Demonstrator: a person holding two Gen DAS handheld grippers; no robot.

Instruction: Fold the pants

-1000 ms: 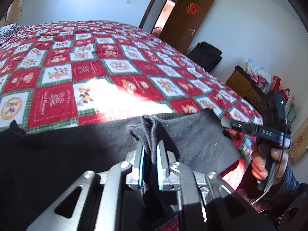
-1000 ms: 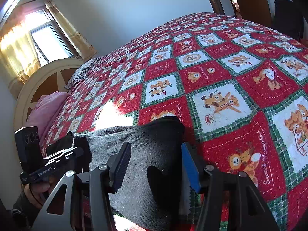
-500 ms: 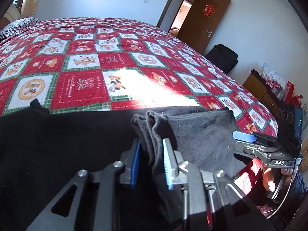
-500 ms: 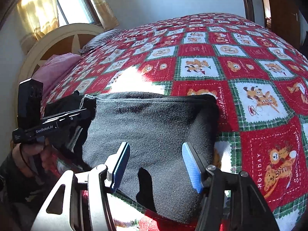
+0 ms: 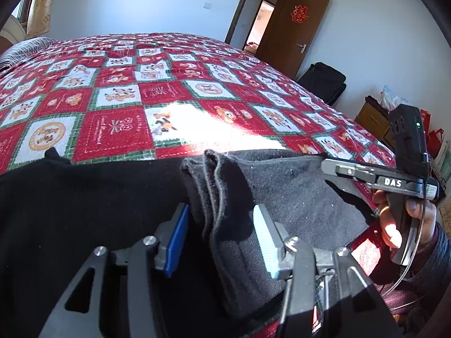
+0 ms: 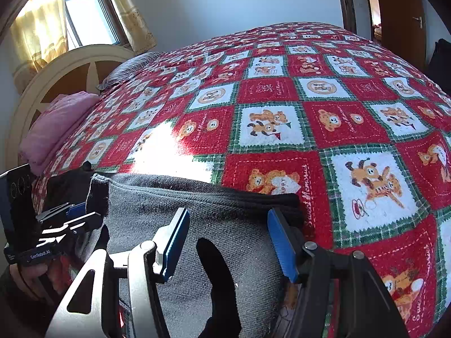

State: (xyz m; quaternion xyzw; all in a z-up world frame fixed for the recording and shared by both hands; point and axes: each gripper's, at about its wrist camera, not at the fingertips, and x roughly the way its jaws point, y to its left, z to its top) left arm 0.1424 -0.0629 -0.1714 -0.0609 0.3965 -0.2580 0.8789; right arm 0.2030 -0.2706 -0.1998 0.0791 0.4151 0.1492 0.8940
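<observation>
Both jaws spread: left hand-held gripper [image 5: 221,235] straddling pants [image 5: 282,197] fold, right hand-held gripper [image 6: 229,243] over them, lower frame, on bed [image 6: 282,90].

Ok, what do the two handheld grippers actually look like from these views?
The left gripper and right gripper both have black and silver metal linkages with blue ribbed fingers. Seen from the side, the right one reads "DAS" in white, with a green light and thin cable; the left reads "GenRobot.AI".

Right tongs [image 6: 225,242] spread wide over dark folded pants [image 6: 203,208] on red bear-print bedspread [image 6: 324,118]
</observation>
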